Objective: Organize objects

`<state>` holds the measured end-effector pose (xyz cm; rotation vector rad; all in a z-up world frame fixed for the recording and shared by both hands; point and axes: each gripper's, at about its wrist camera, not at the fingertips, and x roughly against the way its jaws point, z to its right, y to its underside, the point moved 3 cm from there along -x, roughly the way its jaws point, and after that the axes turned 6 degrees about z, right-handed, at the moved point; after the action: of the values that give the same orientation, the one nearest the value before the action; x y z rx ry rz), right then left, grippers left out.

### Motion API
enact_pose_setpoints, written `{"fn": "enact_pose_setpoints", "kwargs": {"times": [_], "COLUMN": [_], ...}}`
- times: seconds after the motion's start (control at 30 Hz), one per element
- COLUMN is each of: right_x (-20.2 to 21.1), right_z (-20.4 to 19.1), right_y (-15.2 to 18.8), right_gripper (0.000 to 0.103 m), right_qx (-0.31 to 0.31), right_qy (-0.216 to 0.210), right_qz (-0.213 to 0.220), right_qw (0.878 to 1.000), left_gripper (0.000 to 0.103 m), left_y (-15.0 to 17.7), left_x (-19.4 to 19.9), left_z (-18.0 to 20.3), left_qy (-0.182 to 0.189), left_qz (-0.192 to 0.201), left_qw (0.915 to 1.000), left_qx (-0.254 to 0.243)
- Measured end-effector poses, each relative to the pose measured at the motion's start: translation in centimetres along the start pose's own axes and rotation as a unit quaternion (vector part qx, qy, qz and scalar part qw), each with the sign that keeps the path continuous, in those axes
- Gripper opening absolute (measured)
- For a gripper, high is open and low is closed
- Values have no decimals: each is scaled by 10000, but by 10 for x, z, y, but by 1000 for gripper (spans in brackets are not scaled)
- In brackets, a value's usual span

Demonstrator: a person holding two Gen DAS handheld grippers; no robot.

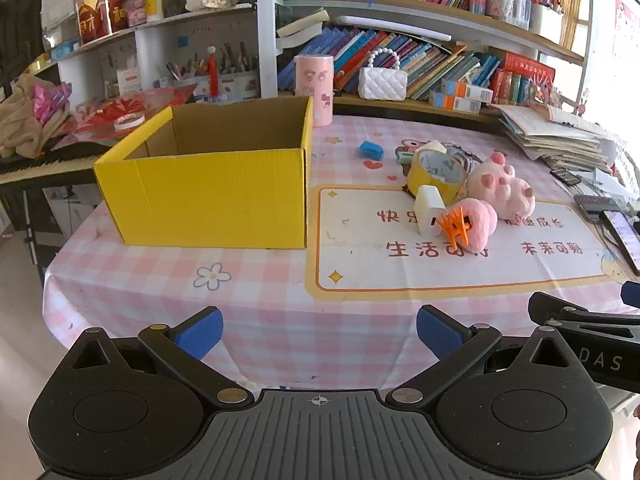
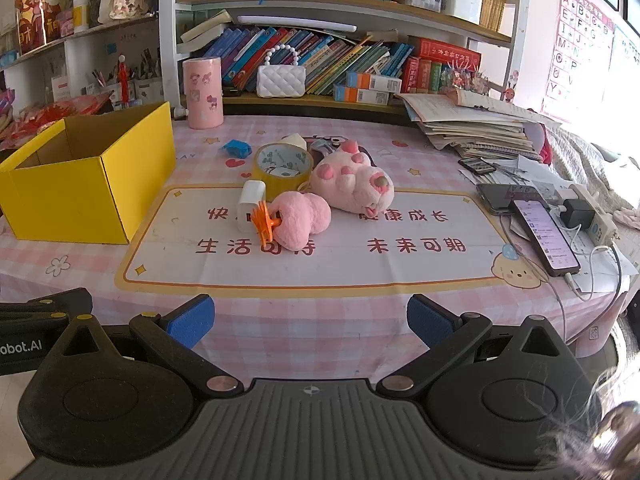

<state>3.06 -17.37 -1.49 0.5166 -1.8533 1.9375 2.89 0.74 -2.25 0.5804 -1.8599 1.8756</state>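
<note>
An open yellow cardboard box [image 1: 208, 196] [image 2: 80, 188] stands on the left of the pink checked table, and the part of its inside that shows holds nothing. To its right lies a pile: a yellow tape roll [image 1: 436, 176] [image 2: 284, 168], a white charger [image 1: 429, 210] [image 2: 250, 204], an orange hair claw [image 1: 456, 226] [image 2: 264, 222], a pink plush heart [image 1: 478, 224] [image 2: 302, 220], a pink plush bear [image 1: 500, 188] [image 2: 352, 184] and a small blue object [image 1: 370, 150] [image 2: 236, 148]. My left gripper [image 1: 319, 332] and right gripper [image 2: 310, 320] hover open over the near table edge, holding nothing.
A pink cylinder [image 1: 315, 90] [image 2: 203, 92] stands behind the box. Phones [image 2: 544, 232], a power strip [image 2: 592, 216] and stacked papers [image 2: 476, 128] crowd the right side. Bookshelves [image 2: 320, 52] line the back. The other gripper [image 1: 588, 328] [image 2: 40, 316] shows at each view's side.
</note>
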Motion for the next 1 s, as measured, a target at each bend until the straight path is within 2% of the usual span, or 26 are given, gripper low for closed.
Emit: {"fn": "enact_pose_setpoints", "kwargs": {"times": [1.0], "right_x": [-12], "right_z": [2], "right_y": [0], "right_gripper": [103], "right_qx": [11], "right_qy": [-29], "right_qz": [-160], "right_qw": [9999], "left_gripper": [103], "left_y": [-3], "left_x": [-12], "left_z": [4], "left_qy": [-87], "left_qz": [-142], "left_qw": [9998], "left_qx": [59]}}
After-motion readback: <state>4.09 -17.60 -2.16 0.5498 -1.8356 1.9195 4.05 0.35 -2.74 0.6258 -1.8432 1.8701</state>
